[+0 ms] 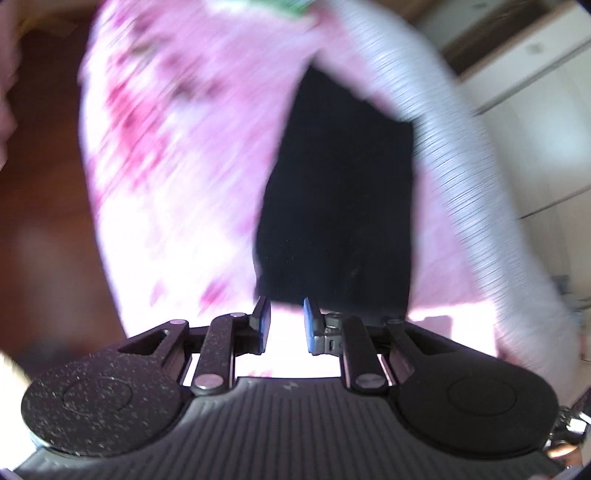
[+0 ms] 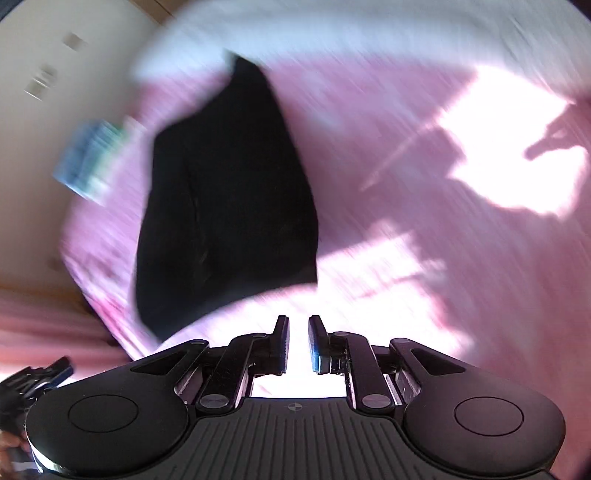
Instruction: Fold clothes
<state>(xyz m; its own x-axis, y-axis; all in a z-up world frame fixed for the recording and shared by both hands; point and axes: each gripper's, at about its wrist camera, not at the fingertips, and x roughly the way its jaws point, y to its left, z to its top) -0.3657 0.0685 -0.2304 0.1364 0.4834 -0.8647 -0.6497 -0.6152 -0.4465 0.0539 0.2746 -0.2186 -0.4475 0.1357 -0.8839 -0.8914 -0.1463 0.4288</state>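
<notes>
A black garment (image 1: 332, 192) lies folded flat on a pink bed sheet (image 1: 177, 177); motion blur smears both views. In the left wrist view my left gripper (image 1: 286, 306) stands open just short of the garment's near edge, with only bright sheet showing in the gap. In the right wrist view the same black garment (image 2: 229, 206) lies ahead and to the left on the pink sheet (image 2: 388, 184). My right gripper (image 2: 298, 325) is to the right of the garment's near corner, its jaws a narrow gap apart with nothing between them.
A white striped cover (image 1: 454, 177) runs along the bed's right side, with white cupboards (image 1: 535, 92) beyond and brown wooden floor (image 1: 40, 184) to the left. In the right wrist view a blue-green object (image 2: 88, 162) lies left of the garment and white bedding (image 2: 332, 29) lies behind.
</notes>
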